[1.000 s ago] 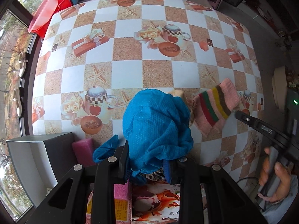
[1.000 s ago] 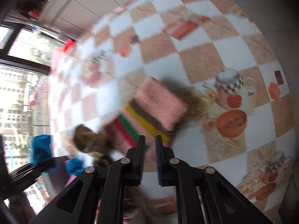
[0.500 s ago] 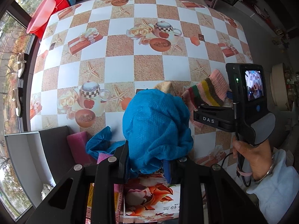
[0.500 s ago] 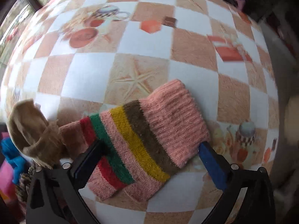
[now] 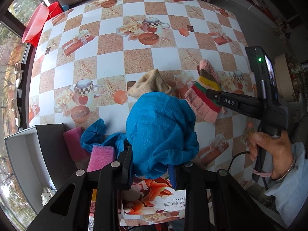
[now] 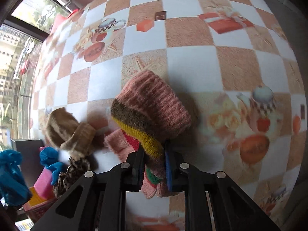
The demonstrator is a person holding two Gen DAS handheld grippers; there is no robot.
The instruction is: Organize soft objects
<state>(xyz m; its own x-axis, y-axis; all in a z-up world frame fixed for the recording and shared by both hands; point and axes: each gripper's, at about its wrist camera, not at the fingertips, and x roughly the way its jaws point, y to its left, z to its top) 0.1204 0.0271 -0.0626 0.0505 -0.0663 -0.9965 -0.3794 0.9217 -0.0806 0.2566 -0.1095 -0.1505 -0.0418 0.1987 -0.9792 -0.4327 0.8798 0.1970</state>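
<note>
My left gripper [image 5: 152,170] is shut on a bunched blue cloth [image 5: 161,129] and holds it up over the near edge of the table. My right gripper [image 6: 154,165] is shut on a pink striped knitted sock [image 6: 152,111], its cuff lifted off the table; it also shows in the left wrist view [image 5: 204,94]. A tan sock [image 5: 152,84] lies on the table just left of the striped sock, and shows in the right wrist view [image 6: 71,130]. The blue cloth also shows at the far left of the right wrist view [image 6: 11,175].
A dark box [image 5: 48,146] at the near left holds pink sponges [image 5: 101,157] and another blue cloth [image 5: 94,134]. A printed carton [image 5: 154,202] lies under my left gripper. Red basins [image 5: 38,21] stand beyond the table's far left corner. The checkered tablecloth [image 5: 134,57] covers the table.
My right gripper went from open around the striped sock to shut on it and has lifted it, bunching it. My left gripper still holds the blue cloth and has shifted slightly.
</note>
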